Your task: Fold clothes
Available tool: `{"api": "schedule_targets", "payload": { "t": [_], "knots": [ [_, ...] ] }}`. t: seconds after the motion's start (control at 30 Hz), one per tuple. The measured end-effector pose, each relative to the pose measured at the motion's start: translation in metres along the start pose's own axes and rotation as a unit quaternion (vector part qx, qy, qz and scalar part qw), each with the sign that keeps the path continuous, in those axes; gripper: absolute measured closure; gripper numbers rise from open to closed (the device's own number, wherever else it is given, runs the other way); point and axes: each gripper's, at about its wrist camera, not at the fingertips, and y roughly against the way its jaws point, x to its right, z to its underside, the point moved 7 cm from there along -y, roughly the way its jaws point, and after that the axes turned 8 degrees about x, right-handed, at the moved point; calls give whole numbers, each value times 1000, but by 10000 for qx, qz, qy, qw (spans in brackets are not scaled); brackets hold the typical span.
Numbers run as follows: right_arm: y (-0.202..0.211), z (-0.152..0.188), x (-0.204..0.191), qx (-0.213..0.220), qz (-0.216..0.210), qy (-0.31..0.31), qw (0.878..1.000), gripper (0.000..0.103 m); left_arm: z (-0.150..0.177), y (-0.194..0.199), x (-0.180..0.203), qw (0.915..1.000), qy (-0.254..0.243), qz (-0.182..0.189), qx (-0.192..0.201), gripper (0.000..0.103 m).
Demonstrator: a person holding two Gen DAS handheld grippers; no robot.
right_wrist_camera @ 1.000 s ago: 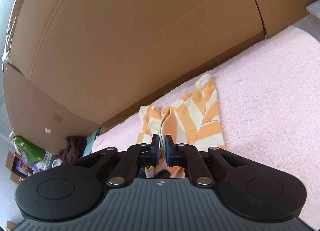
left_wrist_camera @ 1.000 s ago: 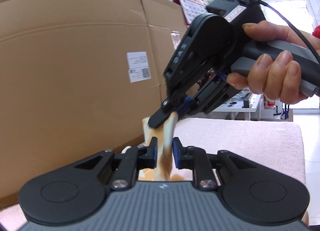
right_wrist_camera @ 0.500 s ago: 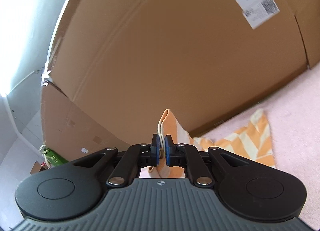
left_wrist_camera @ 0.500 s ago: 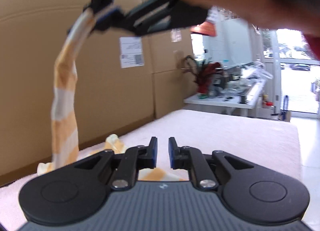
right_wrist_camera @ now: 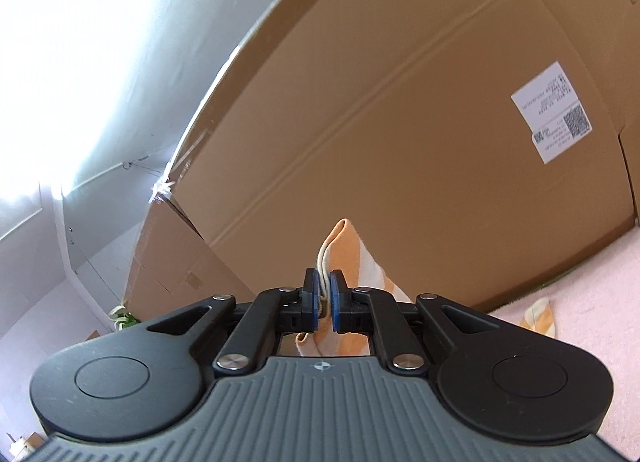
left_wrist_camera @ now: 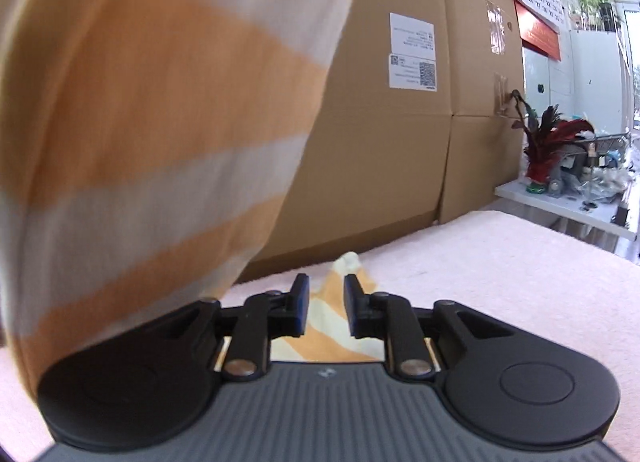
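An orange-and-white striped garment (left_wrist_camera: 152, 134) hangs blurred and close across the left of the left wrist view, its lower end lying on the pink towel-covered surface (left_wrist_camera: 500, 262). My left gripper (left_wrist_camera: 325, 304) is open, with a strip of the cloth lying on the surface beyond its fingers and nothing pinched. In the right wrist view my right gripper (right_wrist_camera: 324, 300) is shut on a folded edge of the striped garment (right_wrist_camera: 348, 258), lifted high and tilted up toward the cardboard. A tip of the cloth (right_wrist_camera: 540, 316) rests on the pink surface below.
A tall cardboard box wall (left_wrist_camera: 400, 150) with a white label (left_wrist_camera: 412, 52) stands just behind the pink surface. A white side table with a red plant (left_wrist_camera: 548, 158) and clutter is at the right. A white wall (right_wrist_camera: 80, 82) shows at upper left.
My right gripper has carried the garment higher and nearer, so the cloth now fills the left wrist view. My left gripper let go of the cloth and has opened wider.
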Motion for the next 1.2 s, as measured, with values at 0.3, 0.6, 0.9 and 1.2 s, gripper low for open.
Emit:
{"api": "schedule_targets", "payload": {
  "t": [0.3, 0.6, 0.9, 1.2],
  "knots": [
    [46, -7, -3, 459, -110, 93, 9988, 96, 7, 3, 11, 9975, -638, 295, 73, 82],
    [89, -6, 4, 843, -173, -2, 9963, 96, 15, 17, 30, 9897, -1262, 673, 33, 69],
    [129, 21, -9, 1187, -447, 581, 9902, 96, 23, 24, 56, 9780, -1692, 1222, 18, 60],
    [142, 15, 4, 1493, -268, 489, 9872, 96, 35, 49, 71, 9411, -2942, 1664, 124, 84]
  ]
}}
